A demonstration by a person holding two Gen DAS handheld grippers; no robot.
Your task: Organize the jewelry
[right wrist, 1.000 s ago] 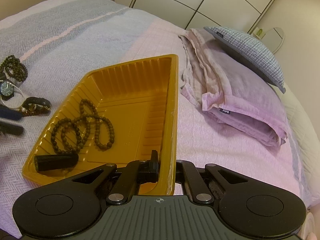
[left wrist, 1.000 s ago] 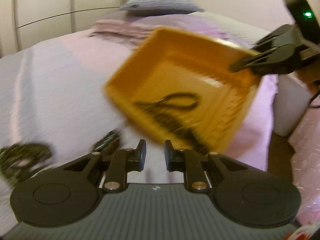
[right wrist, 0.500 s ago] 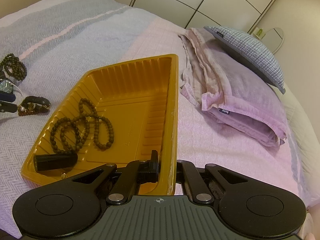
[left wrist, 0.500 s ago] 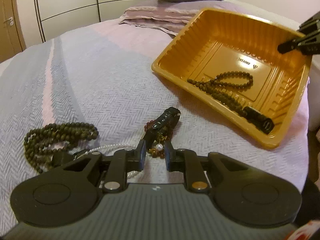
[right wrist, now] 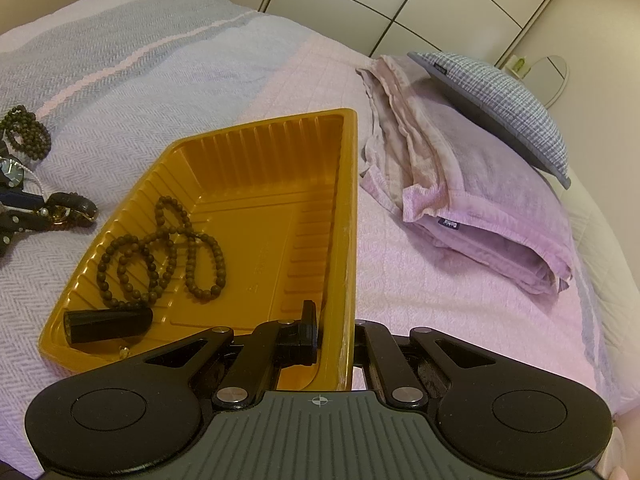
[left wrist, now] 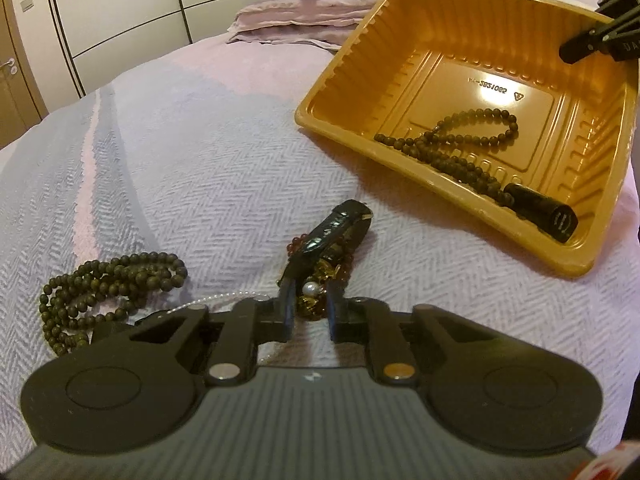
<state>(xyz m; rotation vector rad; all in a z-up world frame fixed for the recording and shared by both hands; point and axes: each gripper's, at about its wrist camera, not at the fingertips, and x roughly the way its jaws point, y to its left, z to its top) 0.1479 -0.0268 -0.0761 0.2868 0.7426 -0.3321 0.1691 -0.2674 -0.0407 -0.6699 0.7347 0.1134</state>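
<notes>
While right hand-held gripper (right wrist: 334, 336) clamps orange tray (left wrist: 340, 46) wall, left hand-held gripper (left wrist: 308, 316), narrowly parted beside tray, straddles bracelet cluster (left wrist: 324, 248); next: close, lift into tray.

Both wrist views look low across the bed (left wrist: 200, 168), sharing the tray (right wrist: 344, 240).

- orange tray (right wrist: 256, 152): ribbed plastic, sits tilted on the bed, one long wall pinched by the right tool (right wrist: 334, 332).
- brown bead necklace (right wrist: 160, 252): looped in the tray's low end.
- black cylinder (right wrist: 108, 324): on its side in the tray corner, touching the necklace.
- black-strap bracelet cluster (left wrist: 328, 236): on the bed near the tray, dark red beads, gold bits, a pearl; its near end between the left tool (left wrist: 308, 312) fingers.
- green bead strand (left wrist: 108, 288): bunched on the bed, left of the cluster.
</notes>
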